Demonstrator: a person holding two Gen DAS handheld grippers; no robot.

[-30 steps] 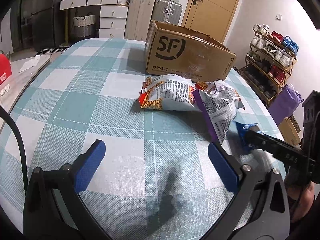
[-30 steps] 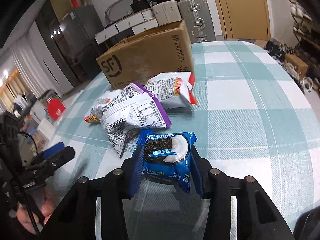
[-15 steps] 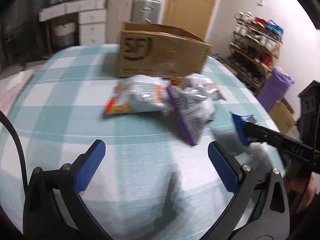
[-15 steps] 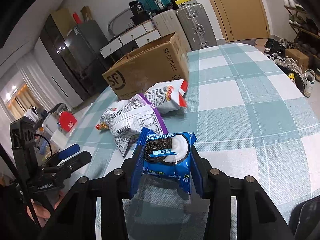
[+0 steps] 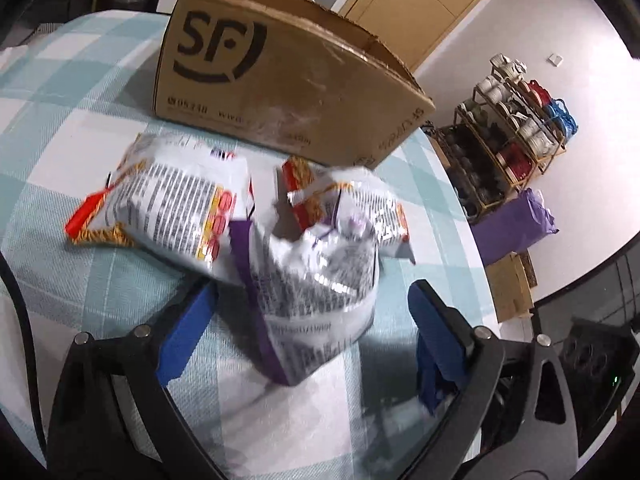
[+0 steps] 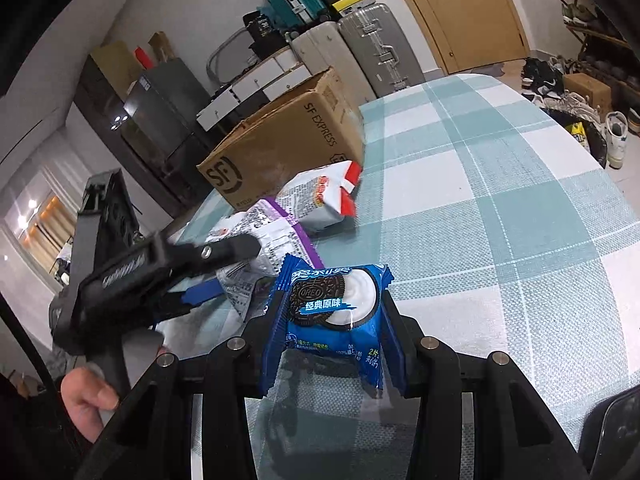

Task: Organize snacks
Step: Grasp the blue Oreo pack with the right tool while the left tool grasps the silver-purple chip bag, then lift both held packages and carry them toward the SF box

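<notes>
Oreo packet (image 6: pixel 334 312) between clamped fingers (image 6: pixel 390 344)

Teal-and-white checked tablecloth (image 6: pixel 520 208), brown box (image 5: pixel 288 68), blue cookie packet (image 6: pixel 332 320)

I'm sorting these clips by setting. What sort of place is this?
Most likely a lived-in home, a dining or entry area: a table with a checked tablecloth, suitcases stacked by a wooden door, and a shoe rack along the wall.

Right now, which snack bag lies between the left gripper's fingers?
The purple-edged bag, nearest the left gripper, whose jaws are closing; the red-cornered bag lies farther off.
</notes>
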